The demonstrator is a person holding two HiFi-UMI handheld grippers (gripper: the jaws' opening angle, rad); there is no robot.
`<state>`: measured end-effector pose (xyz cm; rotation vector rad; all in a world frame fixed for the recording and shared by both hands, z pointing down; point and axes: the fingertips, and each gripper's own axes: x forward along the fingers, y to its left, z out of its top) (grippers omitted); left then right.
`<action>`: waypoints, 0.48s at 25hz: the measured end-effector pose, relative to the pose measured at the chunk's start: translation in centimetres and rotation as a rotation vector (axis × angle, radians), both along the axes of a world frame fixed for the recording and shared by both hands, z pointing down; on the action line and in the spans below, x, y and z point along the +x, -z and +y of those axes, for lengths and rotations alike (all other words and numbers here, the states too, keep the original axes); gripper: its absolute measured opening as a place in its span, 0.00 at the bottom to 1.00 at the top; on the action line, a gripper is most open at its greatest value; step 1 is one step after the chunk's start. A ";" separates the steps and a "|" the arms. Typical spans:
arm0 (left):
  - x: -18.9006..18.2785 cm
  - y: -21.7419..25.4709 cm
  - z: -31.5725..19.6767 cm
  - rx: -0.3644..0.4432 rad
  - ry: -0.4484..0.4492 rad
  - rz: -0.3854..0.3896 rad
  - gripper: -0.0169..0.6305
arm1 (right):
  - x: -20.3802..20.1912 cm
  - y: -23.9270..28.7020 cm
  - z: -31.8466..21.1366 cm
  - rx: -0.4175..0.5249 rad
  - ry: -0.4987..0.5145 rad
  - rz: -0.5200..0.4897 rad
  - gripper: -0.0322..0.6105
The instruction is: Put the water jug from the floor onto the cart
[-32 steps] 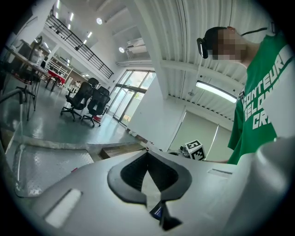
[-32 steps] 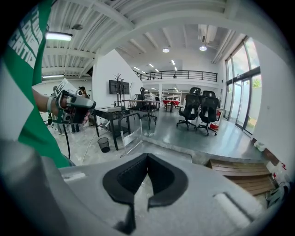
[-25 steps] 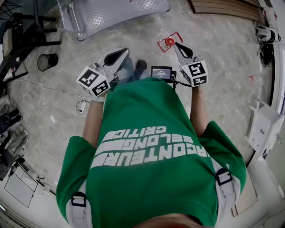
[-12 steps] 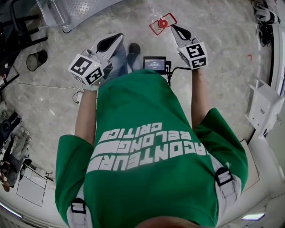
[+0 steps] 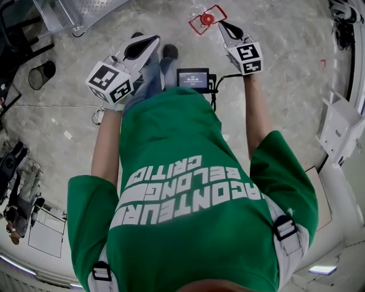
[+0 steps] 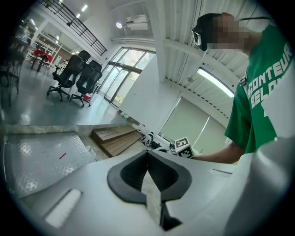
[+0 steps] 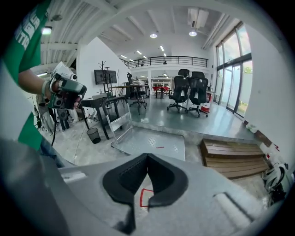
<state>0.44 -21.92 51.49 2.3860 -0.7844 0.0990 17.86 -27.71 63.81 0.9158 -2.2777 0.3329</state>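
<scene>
No water jug shows clearly. On the floor ahead lies a red square outline [image 5: 207, 19] with a small red round thing in its middle. A corner of the outline [image 7: 144, 198] shows through the right jaws. A flat checker-plate metal platform [image 7: 150, 140], perhaps the cart, lies further off, with an upright frame [image 7: 117, 120] at its side; its edge [image 5: 85, 8] is at the top left of the head view. My left gripper [image 5: 149, 39] [image 6: 147, 153] is shut and empty, held out above the person's shoes. My right gripper [image 5: 221, 24] [image 7: 147, 155] is shut and empty, its tips just right of the red outline.
A black waste bin [image 5: 41, 73] [image 7: 93, 134] stands on the left by a dark table frame. Wooden steps [image 7: 235, 156] lie right of the platform. Office chairs [image 7: 191, 94] stand far back. A white unit [image 5: 339, 128] is against the right wall. A small screen [image 5: 193, 78] hangs on the person's chest.
Both grippers have sunk and moved toward the top of the head view. The red outline and the platform have slid up in the picture. The jaws have stayed shut.
</scene>
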 end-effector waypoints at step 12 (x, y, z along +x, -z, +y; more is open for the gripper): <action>-1.5 -4.8 0.5 -0.075 0.015 0.030 0.05 | -0.9 -11.9 -1.1 -0.074 -0.070 0.115 0.20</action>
